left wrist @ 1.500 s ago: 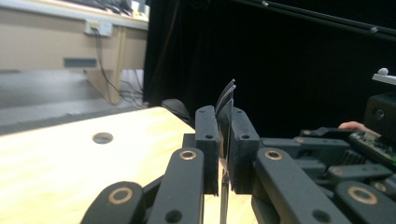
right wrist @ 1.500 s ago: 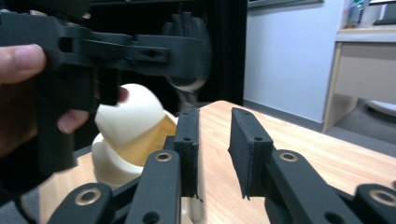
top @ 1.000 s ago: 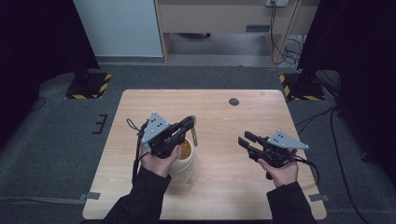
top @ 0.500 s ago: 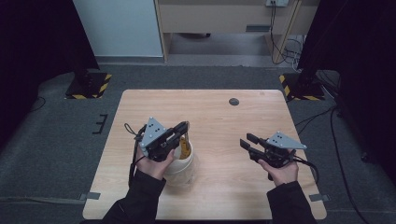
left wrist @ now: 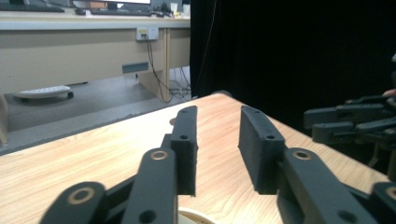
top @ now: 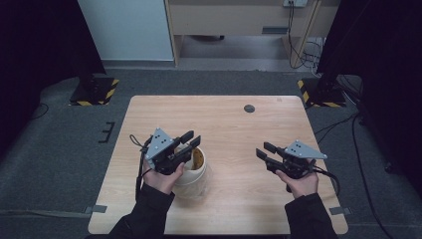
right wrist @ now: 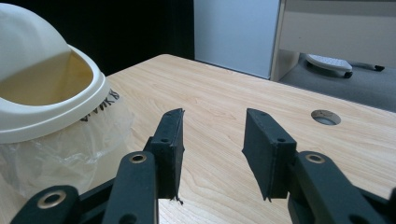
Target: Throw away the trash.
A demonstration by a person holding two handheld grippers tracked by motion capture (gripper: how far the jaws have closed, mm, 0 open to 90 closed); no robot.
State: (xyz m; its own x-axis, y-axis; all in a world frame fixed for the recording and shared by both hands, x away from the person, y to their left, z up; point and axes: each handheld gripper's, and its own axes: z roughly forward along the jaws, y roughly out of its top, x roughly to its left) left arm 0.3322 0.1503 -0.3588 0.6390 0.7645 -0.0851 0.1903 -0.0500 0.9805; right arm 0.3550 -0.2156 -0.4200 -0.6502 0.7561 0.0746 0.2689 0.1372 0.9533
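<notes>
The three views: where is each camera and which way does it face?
High view: above the person's side, looking forward and down on the table; forearms, left gripper over the bin, right gripper.
Left gripper view: rides the left gripper, looking along its open jaws across the table toward a desk; right gripper at the edge.
Right gripper view: rides the right gripper, facing the bin.
Shared: bin, table hole.

place: probably lab | black curtains point(top: 45, 45); hazard-taped stands point(top: 94, 89)
</notes>
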